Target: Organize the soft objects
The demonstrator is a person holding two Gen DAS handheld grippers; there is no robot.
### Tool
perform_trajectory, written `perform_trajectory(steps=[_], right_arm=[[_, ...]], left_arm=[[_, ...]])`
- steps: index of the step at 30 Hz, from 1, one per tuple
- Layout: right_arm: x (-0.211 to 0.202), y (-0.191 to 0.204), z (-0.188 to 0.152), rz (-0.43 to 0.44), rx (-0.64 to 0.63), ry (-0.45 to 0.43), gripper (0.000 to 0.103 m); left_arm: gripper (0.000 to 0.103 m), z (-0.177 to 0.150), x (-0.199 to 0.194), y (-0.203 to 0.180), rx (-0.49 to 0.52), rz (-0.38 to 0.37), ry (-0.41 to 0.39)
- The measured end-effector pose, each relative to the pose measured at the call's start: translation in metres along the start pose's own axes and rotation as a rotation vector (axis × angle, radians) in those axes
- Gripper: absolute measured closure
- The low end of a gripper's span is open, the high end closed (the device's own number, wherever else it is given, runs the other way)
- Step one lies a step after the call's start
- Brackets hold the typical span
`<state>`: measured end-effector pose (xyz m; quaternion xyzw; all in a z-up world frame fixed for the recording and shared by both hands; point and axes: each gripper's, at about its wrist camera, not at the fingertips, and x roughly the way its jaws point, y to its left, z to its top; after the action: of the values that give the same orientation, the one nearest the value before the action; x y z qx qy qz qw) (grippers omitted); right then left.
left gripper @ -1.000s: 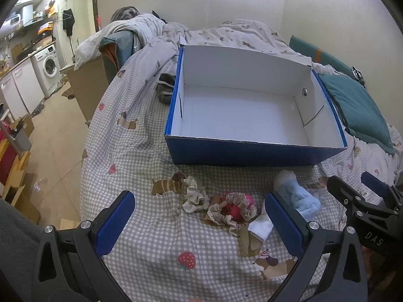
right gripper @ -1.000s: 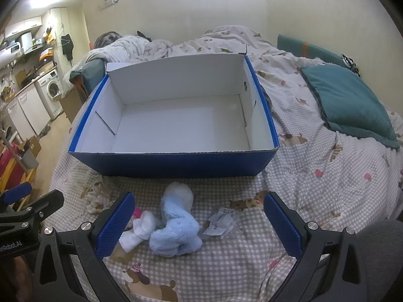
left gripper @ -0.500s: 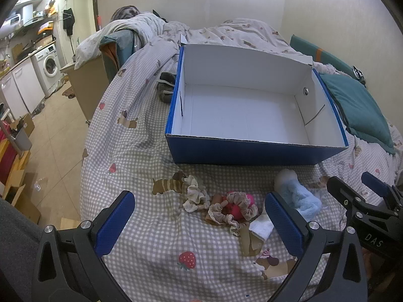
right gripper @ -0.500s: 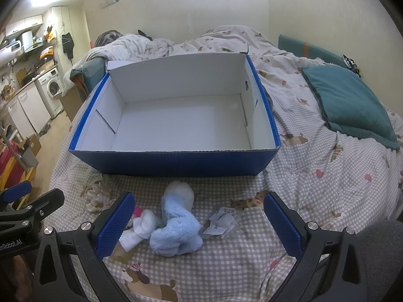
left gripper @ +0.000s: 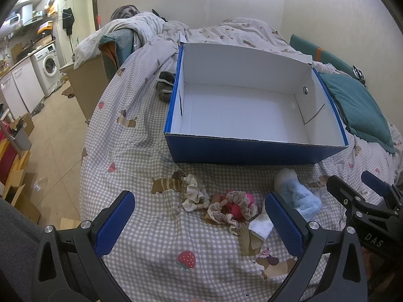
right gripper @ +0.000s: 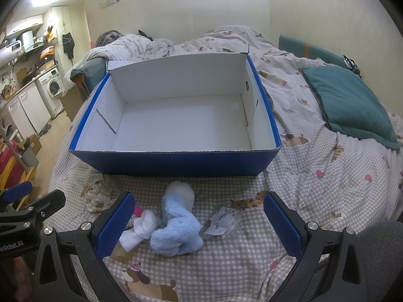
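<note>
Soft objects on the checked bedspread, left to right: cream scrunchie, pink-and-beige scrunchie, white sock, blue plush sock. Blue box lies just beyond. Left gripper and right gripper hover released, holding nothing.

Both cameras sit low over the bed, looking forward past their own fingers at the near wall of the box. The left view looks from the left, the right from the right; both share the box and the blue fluffy sock.
</note>
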<state>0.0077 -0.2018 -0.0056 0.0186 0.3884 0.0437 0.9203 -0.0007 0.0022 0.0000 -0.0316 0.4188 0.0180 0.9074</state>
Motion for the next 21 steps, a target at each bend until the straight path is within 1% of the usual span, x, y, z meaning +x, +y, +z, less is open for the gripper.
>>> perform_trajectory(steps=[21], right_arm=[[0.0001, -0.0005, -0.0003, -0.003, -0.001, -0.002, 0.000]], left_arm=[[0.000, -0.0007, 0.0014, -0.0013, 0.001, 0.002, 0.002]])
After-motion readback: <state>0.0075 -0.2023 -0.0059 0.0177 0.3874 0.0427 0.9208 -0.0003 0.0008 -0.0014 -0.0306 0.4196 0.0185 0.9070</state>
